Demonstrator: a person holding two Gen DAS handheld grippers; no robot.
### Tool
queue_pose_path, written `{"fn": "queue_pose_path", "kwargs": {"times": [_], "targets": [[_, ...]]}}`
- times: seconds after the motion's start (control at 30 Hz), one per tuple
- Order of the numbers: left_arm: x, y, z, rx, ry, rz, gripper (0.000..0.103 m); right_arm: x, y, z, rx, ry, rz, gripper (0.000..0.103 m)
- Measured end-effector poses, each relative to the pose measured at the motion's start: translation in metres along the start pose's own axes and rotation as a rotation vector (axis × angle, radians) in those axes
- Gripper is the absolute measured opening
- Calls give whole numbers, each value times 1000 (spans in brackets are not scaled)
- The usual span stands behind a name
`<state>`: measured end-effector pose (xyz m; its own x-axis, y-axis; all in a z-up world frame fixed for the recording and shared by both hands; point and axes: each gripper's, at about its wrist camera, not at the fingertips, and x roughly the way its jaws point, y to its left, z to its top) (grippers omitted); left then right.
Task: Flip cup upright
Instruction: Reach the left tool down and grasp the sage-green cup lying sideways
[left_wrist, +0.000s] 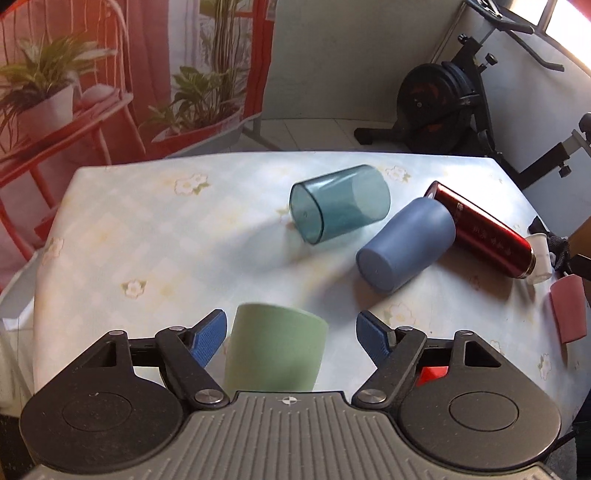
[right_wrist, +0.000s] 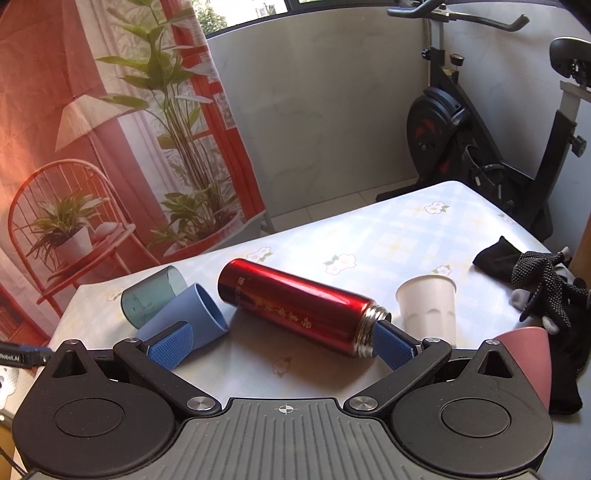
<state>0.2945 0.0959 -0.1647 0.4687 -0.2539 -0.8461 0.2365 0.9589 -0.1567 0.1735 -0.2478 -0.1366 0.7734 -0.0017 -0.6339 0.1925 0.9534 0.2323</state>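
Observation:
My left gripper (left_wrist: 291, 332) is open, and a pale green cup (left_wrist: 275, 350) stands between its blue fingers without being gripped. A clear teal cup (left_wrist: 338, 203) lies on its side at the table's middle. A matte blue cup (left_wrist: 404, 245) lies on its side beside it, its base toward me. A red metal flask (left_wrist: 484, 230) lies against the blue cup. My right gripper (right_wrist: 282, 345) is open and empty. The flask (right_wrist: 301, 304) lies just beyond its fingers, its open mouth by the right fingertip. The blue cup (right_wrist: 184, 319) and teal cup (right_wrist: 153, 295) lie at left.
A white cup (right_wrist: 428, 308) stands upright to the flask's right. Black gloves (right_wrist: 546, 291) lie at the table's right edge, next to a pink cup (right_wrist: 532, 362). An exercise bike (right_wrist: 480, 140) stands behind the floral-clothed table (right_wrist: 388, 240). A plant-print backdrop hangs at left.

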Motion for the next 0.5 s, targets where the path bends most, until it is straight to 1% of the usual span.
{"fn": "queue_pose_path", "kwargs": {"times": [0.13,0.23,0.37,0.5], "targets": [[1,-1,-14,10,16,-15,81,-4,2,-4,-5,12,4,103],[8,-5,-19,16,30,11,82,-8,2,-7,-12,16,2,103],[16,-6,-23,23,23,55,86,-11,1,-9,-11,22,-1,103],[23,-3,-26,3,40,76,85,-13,0,-10,-7,27,-1,103]]}}
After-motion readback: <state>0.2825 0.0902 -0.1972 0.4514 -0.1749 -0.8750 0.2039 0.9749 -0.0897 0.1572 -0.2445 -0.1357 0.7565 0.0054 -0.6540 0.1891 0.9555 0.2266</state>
